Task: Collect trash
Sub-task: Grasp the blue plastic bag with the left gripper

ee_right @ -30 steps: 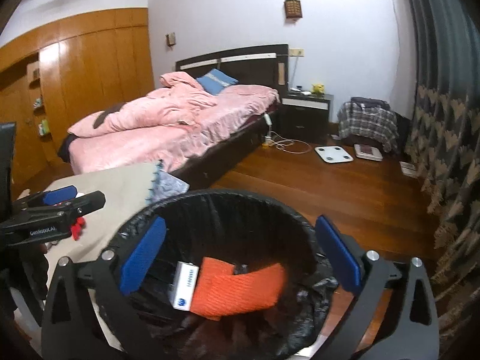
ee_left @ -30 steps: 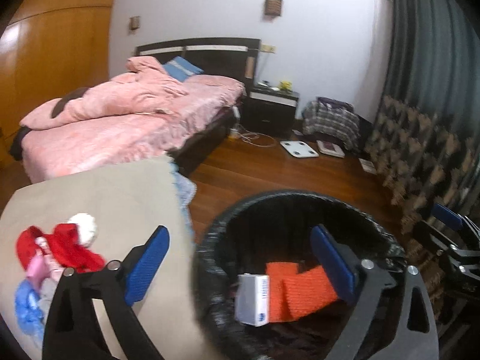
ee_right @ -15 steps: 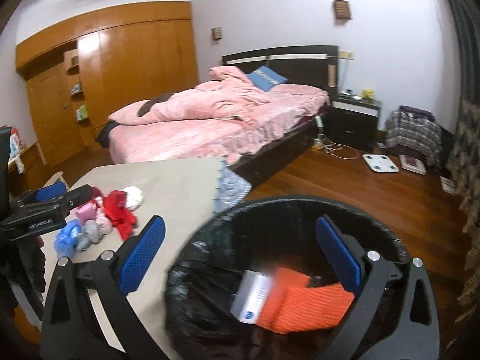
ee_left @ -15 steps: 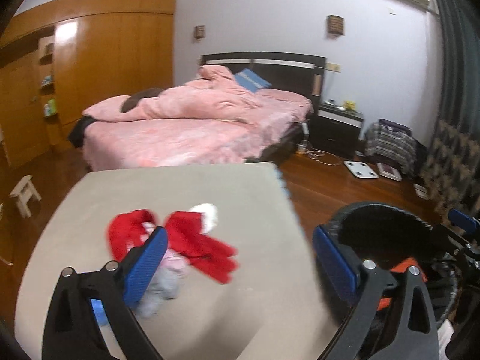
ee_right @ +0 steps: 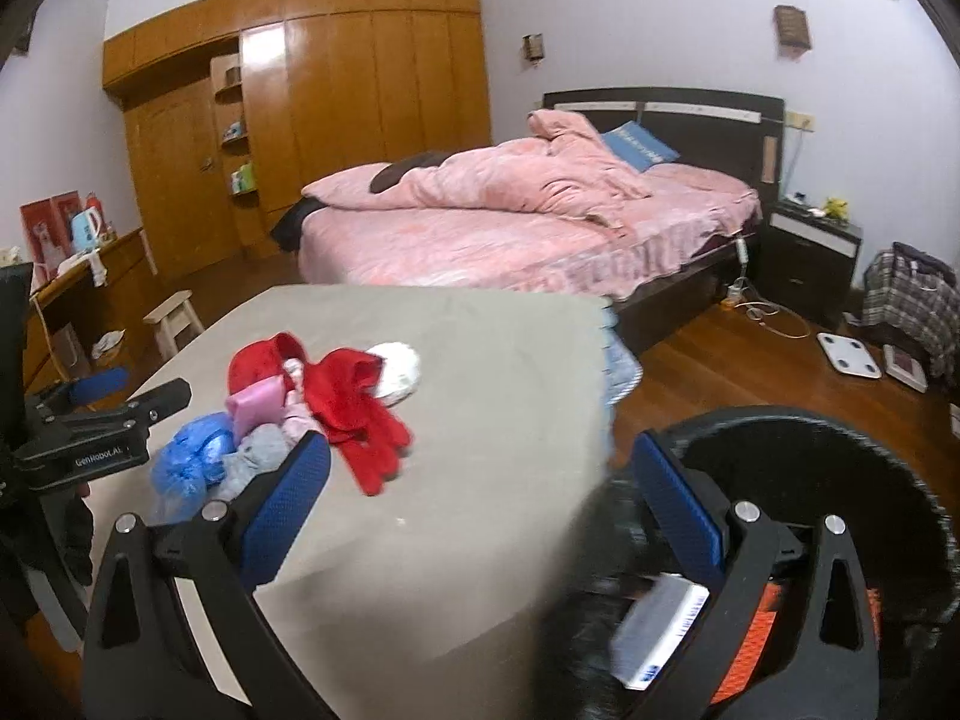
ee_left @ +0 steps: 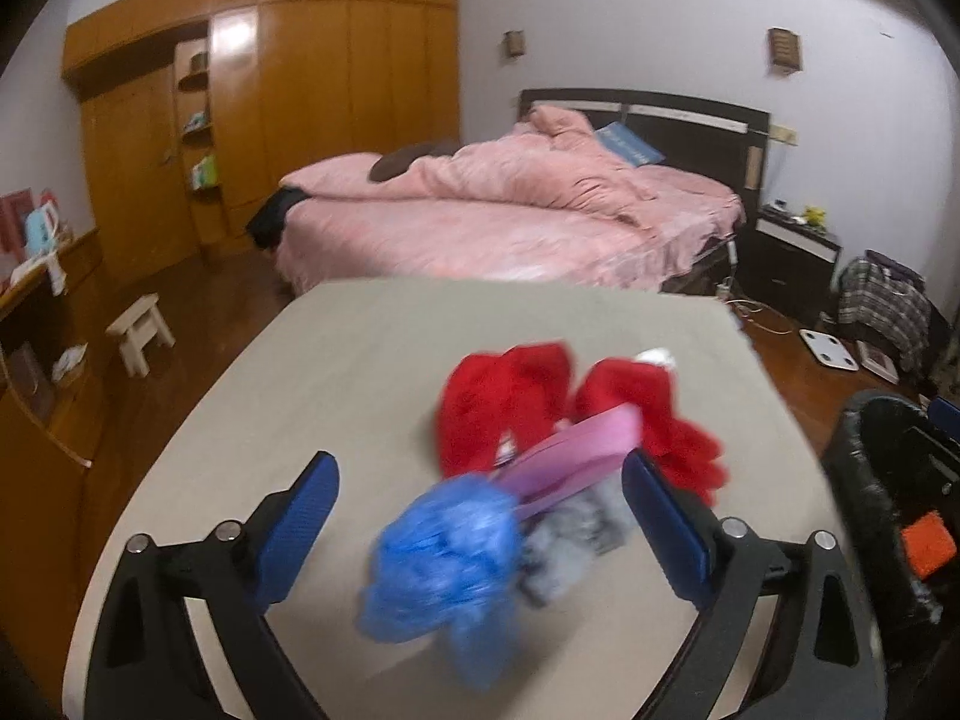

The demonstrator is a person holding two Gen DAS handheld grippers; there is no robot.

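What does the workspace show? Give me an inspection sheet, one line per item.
Surface: beige table, mostly bare.
Job's things: pile of red cloth, pink item, blue bag, grey bits on the table; bin beside it holds a box and orange cloth.
Clutter: nothing seen beyond the pile.
Grippers: left gripper open over the pile; right gripper open, empty.
Cables: white cord on the floor by the bed.
Surroundings: bed, wardrobe, stool.
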